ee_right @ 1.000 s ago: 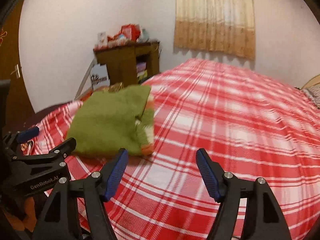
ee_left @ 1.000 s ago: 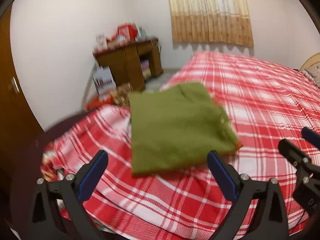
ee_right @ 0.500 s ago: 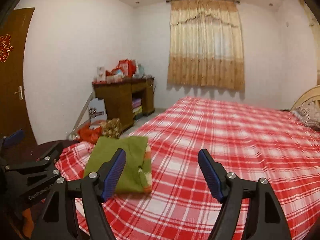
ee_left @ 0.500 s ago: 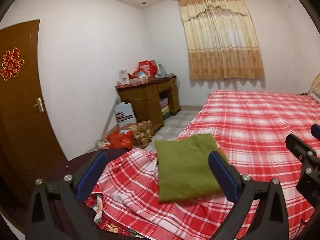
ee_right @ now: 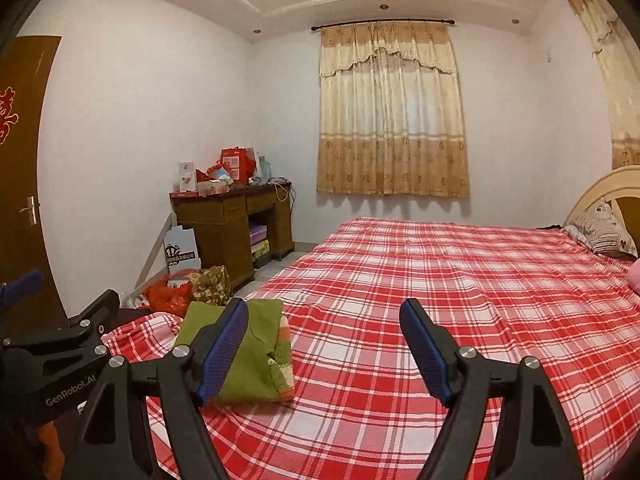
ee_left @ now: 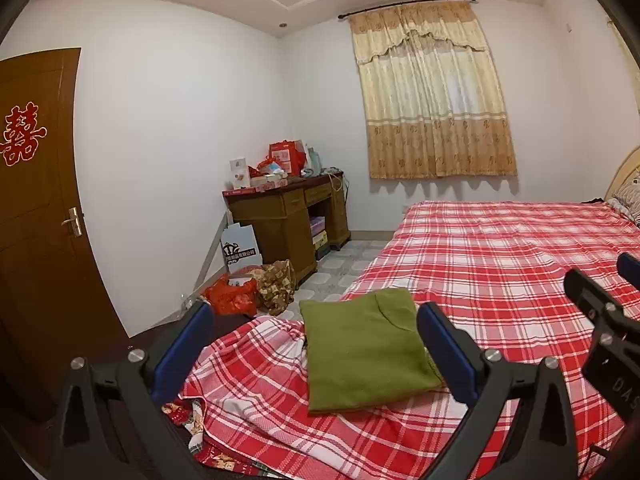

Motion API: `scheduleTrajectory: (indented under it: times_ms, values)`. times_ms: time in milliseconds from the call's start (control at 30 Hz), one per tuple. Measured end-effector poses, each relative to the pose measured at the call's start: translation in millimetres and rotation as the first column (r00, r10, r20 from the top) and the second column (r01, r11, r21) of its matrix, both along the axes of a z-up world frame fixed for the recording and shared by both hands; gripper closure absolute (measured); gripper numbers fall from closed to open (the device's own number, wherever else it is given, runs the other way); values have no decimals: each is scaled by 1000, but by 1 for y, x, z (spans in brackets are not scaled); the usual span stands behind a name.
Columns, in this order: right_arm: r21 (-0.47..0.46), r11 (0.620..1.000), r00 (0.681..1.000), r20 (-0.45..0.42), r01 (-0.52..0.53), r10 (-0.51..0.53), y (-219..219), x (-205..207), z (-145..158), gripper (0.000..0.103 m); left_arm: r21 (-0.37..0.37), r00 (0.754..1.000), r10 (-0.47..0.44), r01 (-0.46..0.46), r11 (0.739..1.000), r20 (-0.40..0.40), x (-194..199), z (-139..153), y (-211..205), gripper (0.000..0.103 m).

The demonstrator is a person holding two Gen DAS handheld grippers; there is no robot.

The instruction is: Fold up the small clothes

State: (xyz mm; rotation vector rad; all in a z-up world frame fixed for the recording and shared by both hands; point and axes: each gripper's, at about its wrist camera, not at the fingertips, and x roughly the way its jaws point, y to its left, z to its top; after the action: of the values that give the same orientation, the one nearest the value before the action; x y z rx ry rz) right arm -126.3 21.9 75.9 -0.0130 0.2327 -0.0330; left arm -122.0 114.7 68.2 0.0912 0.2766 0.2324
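Beyond the spread, empty fingers of both grippers, a folded green garment lies on the plaid bed.

Both my wrist cams sit above the near end of the bed, facing along it toward the curtain wall, tilted slightly down. Left cam: I look past the left gripper fingers at the folded green garment, close ahead, door at the left edge. Right cam sits further right: garment lands lower left behind its left finger, pillow and headboard at far right. Shared: desk, curtain, plaid bed, garment. Each cam catches the other gripper at its frame edge, right gripper fingers framing its own view.
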Motion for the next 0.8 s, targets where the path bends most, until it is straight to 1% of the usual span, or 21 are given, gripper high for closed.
scheduleTrajectory:
  times_ms: [333, 500, 800]
  values:
    - [18, 1000, 1000, -5, -22, 22, -2, -2, -2, 24, 5, 1000, 11, -11, 1000, 12, -8, 2, -7, 0]
    - [18, 1000, 1000, 6, -18, 18, -2, -4, -1, 24, 2, 1000, 17, -17, 1000, 0, -7, 2, -7, 0]
    - [28, 999, 1000, -14, -25, 25, -5, -4, -3, 24, -11, 1000, 16, -16, 1000, -19, -3, 2, -4, 0]
